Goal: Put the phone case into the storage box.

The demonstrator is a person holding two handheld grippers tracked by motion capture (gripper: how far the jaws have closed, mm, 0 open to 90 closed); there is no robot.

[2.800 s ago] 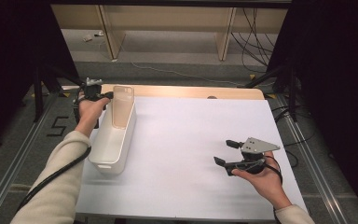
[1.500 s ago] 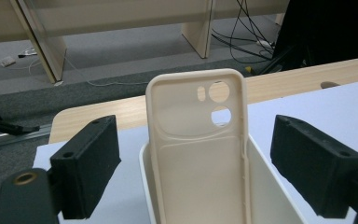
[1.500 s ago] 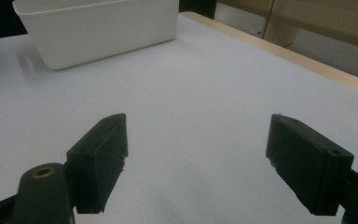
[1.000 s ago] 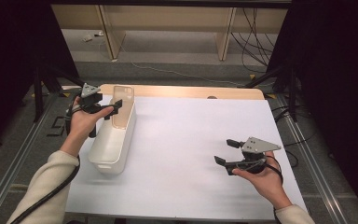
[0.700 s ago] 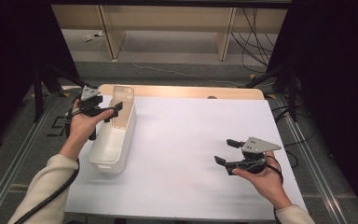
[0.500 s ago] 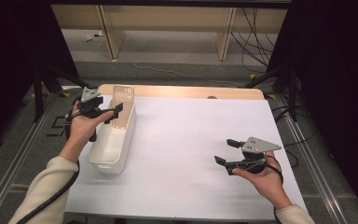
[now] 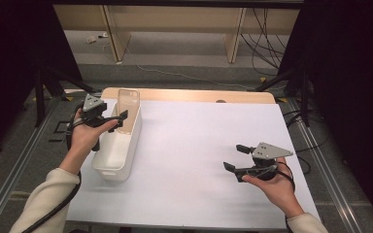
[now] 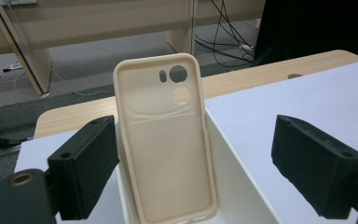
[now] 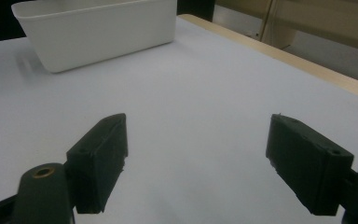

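Note:
A cream phone case (image 8: 165, 140) stands upright at the far end of a white bin (image 7: 121, 145), leaning on its end wall, camera cut-outs at the top; the high view also has the phone case (image 7: 127, 104). My left gripper (image 7: 119, 121) hovers open over the bin's near-left side, just short of the case, nothing between its jaws. In the left gripper view the left gripper (image 8: 205, 172) frames the case without touching it. My right gripper (image 7: 233, 158) rests open low over the white table at the right; the right gripper (image 9: 196, 163) holds nothing.
The white table (image 7: 199, 145) has a bare wooden strip (image 7: 199, 95) along its far edge. The white bin (image 9: 98, 28) sits far left of the right gripper. Beyond the table are wooden furniture legs and cables on the floor (image 7: 267, 29). Dark stands flank both sides.
My left gripper has lifted off the case and drawn back a little toward the person, now open. The case stays leaning in the bin. The right gripper has not moved.

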